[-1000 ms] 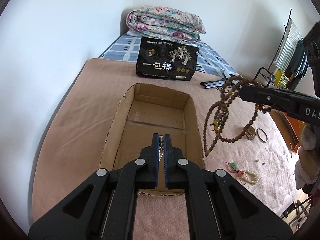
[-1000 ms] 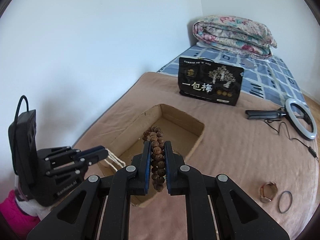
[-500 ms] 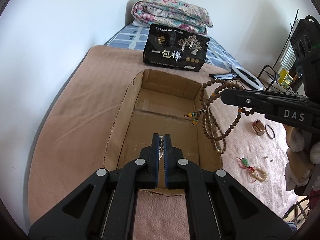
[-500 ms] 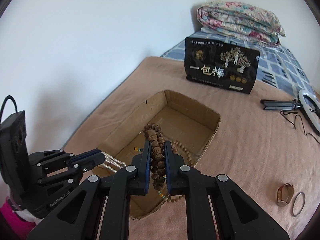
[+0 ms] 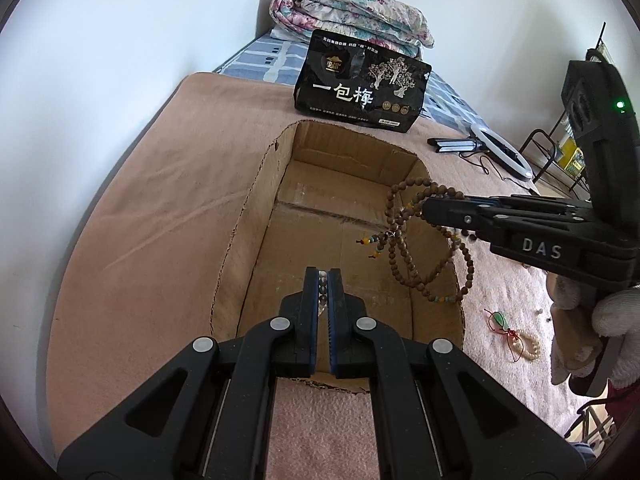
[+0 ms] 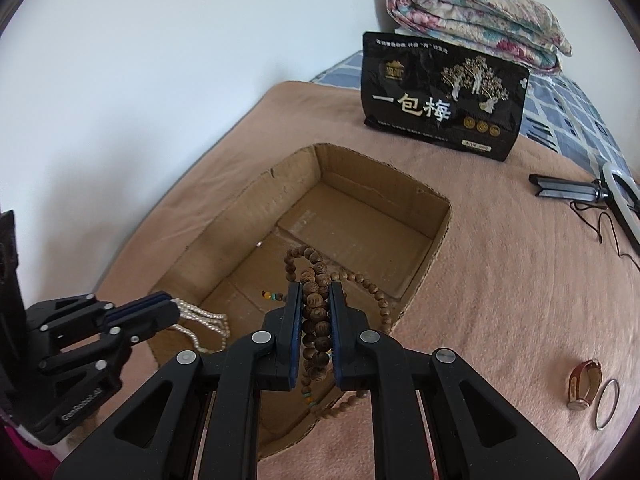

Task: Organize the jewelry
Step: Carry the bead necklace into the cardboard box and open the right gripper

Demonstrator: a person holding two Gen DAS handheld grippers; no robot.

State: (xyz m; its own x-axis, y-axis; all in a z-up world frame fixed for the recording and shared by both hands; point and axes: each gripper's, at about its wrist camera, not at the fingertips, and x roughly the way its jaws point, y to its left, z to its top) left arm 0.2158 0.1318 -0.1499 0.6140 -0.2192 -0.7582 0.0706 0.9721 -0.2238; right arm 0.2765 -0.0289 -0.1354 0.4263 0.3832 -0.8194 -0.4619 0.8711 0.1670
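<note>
An open cardboard box sits on the pink blanket. My right gripper is shut on a brown wooden bead necklace, whose loops hang above the box's right side. My left gripper is shut on a white pearl necklace that dangles over the box's near left corner; in the left wrist view only a few pearls show between the jaws.
A black snack bag stands behind the box, a folded quilt beyond it. A ring light lies at right. A green pendant with pearl bracelet, a watch and a bangle lie on the blanket.
My right gripper has carried the wooden bead necklace leftward from over the blanket to above the box. My left gripper has moved slightly forward over the box, still holding the pearls.
</note>
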